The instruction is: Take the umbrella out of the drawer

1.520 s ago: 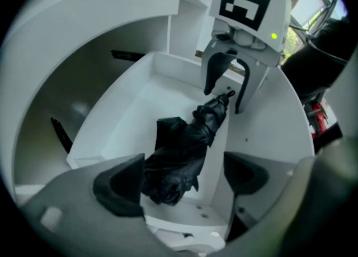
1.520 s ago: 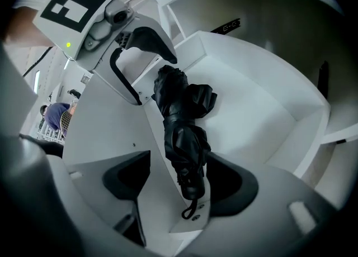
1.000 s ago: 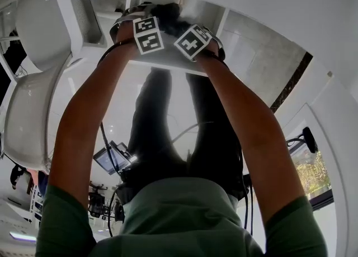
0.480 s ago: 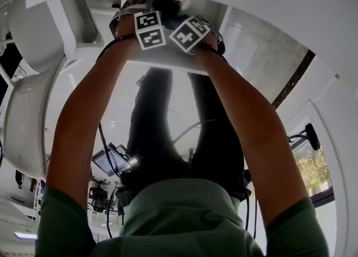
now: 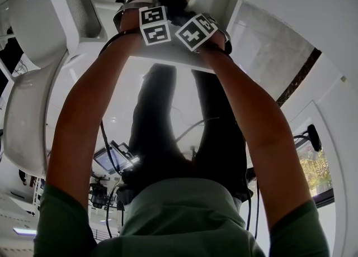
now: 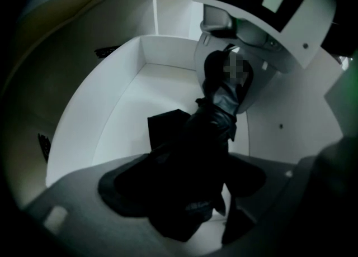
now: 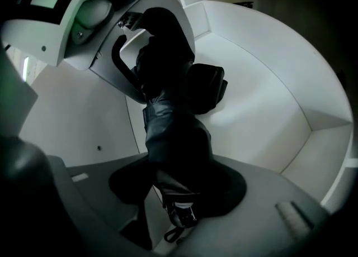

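A black folded umbrella [image 6: 221, 105] in its sleeve lies in the white drawer [image 6: 112, 99]. My left gripper [image 6: 184, 194] points straight down over it. Its jaws are closing, with the umbrella's body between them and a thin white gap on the right side. My right gripper [image 7: 176, 186] straddles the strap end of the umbrella [image 7: 168, 133]. Its jaws are closing too, and a strip of drawer [image 7: 268, 82] shows beside the left jaw. In the head view only the marker cubes [image 5: 154, 25] [image 5: 196, 31] show, side by side; the jaws are hidden below them.
The drawer's white walls stand close round both grippers. A second black lump [image 7: 207, 85] lies next to the umbrella. Below the drawer front are the person's dark trousers [image 5: 154, 122]. A white rounded seat [image 5: 28, 116] stands at the left, with cables and a screen [image 5: 112, 158] on the floor.
Both hands stay over the drawer, close together. The marker cubes sit slightly higher in the head view; nothing has been lifted.
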The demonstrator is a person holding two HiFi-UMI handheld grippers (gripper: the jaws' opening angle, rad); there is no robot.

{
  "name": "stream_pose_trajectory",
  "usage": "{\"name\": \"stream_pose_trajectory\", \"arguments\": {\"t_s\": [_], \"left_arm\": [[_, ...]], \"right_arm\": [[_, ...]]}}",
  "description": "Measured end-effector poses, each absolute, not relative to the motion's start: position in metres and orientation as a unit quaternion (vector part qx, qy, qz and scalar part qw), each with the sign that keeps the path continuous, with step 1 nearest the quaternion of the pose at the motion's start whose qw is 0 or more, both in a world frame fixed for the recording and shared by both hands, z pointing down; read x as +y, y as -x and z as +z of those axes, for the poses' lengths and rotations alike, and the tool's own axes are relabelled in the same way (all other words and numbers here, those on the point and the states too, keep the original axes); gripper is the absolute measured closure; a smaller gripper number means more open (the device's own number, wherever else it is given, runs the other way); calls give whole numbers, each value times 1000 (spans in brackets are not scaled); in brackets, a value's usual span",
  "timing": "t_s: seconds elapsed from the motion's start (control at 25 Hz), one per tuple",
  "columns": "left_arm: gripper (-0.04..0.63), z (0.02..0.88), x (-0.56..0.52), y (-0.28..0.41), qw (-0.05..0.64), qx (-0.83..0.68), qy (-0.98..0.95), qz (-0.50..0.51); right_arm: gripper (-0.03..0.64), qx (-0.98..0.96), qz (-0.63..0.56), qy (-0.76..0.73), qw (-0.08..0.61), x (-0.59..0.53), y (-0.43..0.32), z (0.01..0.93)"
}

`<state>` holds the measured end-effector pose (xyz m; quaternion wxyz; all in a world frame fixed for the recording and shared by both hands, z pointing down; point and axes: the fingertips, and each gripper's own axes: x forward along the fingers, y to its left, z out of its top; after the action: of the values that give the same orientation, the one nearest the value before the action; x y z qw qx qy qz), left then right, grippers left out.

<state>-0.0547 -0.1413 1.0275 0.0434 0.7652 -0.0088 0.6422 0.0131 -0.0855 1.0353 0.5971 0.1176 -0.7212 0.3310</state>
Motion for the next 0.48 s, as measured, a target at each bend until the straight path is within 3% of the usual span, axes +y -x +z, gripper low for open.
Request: {"name": "stream_pose_trajectory", "arguments": {"t_s": [0.48], "left_arm": [[242,1005,-142,63,83,-20,-760,644]], "right_arm": [[419,-744,281,-121,594,-97,-12,1003]]}}
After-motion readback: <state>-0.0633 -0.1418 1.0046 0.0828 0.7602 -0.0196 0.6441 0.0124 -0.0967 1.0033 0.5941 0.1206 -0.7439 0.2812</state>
